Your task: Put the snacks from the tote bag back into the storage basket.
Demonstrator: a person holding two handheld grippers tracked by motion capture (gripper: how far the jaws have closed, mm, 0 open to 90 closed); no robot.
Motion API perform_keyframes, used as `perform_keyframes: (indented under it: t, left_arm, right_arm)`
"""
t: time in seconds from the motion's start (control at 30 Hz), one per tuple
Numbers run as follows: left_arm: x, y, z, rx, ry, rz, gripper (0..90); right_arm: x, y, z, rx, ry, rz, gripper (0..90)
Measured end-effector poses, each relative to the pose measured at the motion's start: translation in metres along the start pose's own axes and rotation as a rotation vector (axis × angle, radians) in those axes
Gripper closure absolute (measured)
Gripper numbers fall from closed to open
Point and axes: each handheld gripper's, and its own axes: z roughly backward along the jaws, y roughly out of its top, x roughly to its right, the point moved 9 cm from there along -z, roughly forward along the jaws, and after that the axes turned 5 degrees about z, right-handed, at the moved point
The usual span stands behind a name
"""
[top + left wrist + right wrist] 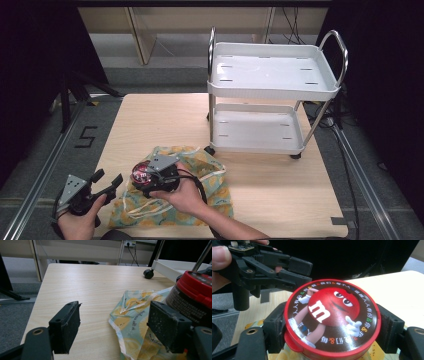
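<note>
A round candy tub with a red lid (332, 317) and a cartoon figure on top sits between both jaws of my right gripper (332, 332), which is shut on it. From above, the tub (142, 173) is held just over a yellow-and-green patterned drawstring bag (210, 200) lying on the wooden table. My left gripper (107, 182) hovers at the table's front left corner, jaws wide apart and empty. Its own camera shows the bag's edge (130, 322) and the tub (192, 297) at the right, past the open left gripper (113, 327).
A white two-tier cart (272, 85) with chrome handles stands on the table's far right. Bare wood (165, 120) lies behind the bag and to the left. Dark curtains hang on both sides, with metal floor rails (50, 160) beside the table.
</note>
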Motion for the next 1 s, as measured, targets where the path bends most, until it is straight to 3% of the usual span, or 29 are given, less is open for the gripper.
perform_keyframes:
  t: [0.27, 0.3, 0.33, 0.6, 0.7, 0.8, 0.87, 1.0]
  left_arm:
    - [0.000, 0.000, 0.000, 0.001, 0.000, 0.000, 25.2]
    - [0.000, 0.000, 0.000, 0.002, 0.000, 0.000, 25.2]
    - [0.000, 0.000, 0.000, 0.002, 0.001, 0.000, 25.2]
    - [0.001, -0.001, 0.000, -0.005, 0.002, -0.004, 25.2]
    - [0.002, -0.001, -0.002, 0.004, -0.006, 0.000, 25.2]
    - [0.002, -0.001, -0.002, 0.004, -0.007, -0.002, 25.2]
    - [0.002, -0.001, -0.002, 0.003, -0.008, -0.004, 25.3]
    - [0.003, -0.001, -0.001, -0.009, 0.001, -0.009, 25.3]
  right_arm:
    - [0.003, 0.005, 0.009, 0.002, -0.009, 0.010, 26.8]
    - [0.002, 0.005, 0.009, 0.003, -0.014, -0.009, 26.8]
    - [0.003, 0.006, 0.010, 0.005, -0.007, 0.014, 26.8]
    - [0.004, 0.009, 0.018, 0.007, -0.016, -0.014, 26.8]
    - [0.004, 0.011, 0.020, 0.007, -0.013, 0.004, 26.8]
    - [0.003, 0.010, 0.025, -0.004, -0.018, -0.025, 26.7]
    - [0.006, 0.012, 0.028, 0.005, -0.023, -0.004, 26.8]
    - [0.009, 0.012, 0.036, 0.001, -0.038, -0.008, 26.7]
